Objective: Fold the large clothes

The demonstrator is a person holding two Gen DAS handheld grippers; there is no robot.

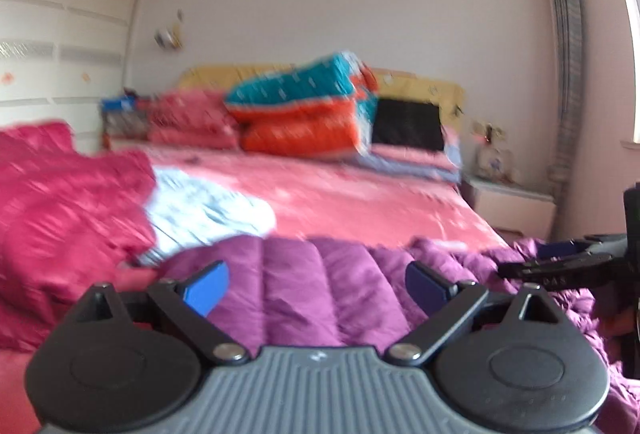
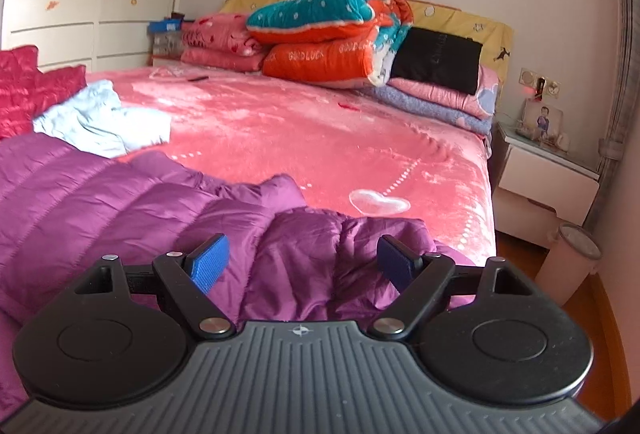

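Both my tongs gape wide, nothing clamped: left gripper (image 1: 316, 286) and right gripper (image 2: 304, 260) hover over the purple quilted puffer jacket (image 2: 120, 194), crumpled at the near edge of the pink plush bedspread (image 2: 300, 130). Red quilted jacket (image 1: 60, 194) and pale blue garment (image 2: 100, 122) lie beyond, left.

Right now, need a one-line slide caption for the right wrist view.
Open right gripper poised over a crumpled purple quilted down jacket on a pink plush bedspread, light blue garment beyond.
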